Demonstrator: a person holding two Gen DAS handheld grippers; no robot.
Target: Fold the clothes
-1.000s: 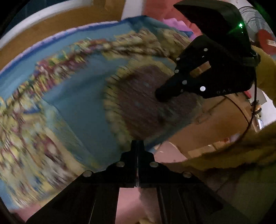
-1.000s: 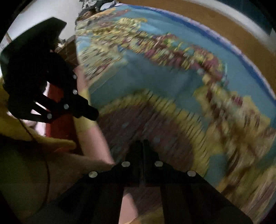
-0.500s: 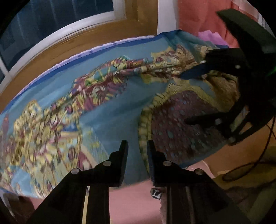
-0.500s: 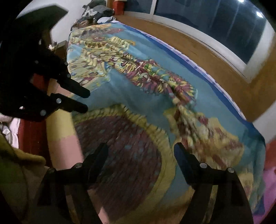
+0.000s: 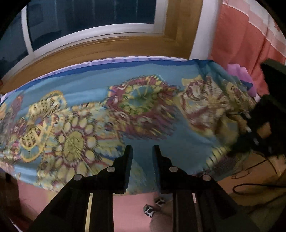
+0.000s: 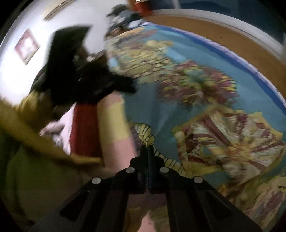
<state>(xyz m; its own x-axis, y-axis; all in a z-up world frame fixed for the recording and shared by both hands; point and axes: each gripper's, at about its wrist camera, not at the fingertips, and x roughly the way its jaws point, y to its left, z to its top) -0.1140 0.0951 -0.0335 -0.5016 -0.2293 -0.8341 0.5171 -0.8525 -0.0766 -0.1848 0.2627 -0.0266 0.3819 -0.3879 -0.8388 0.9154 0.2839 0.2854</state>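
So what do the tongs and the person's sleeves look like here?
Both tongs, left and right, are matte black, with two flat tapering fingers on angular black frames studded with round silver screws. A thin black cable trails nearby. The person wears a mustard-yellow sleeve.

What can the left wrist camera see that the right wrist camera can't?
Only the left wrist view shows the dark window, the pink curtain and a purple cloth. Only the right wrist view shows a framed picture on the white wall and a red container. Both show the blue patterned cloth spread out; the left gripper has its jaws apart, the right gripper has them closed.
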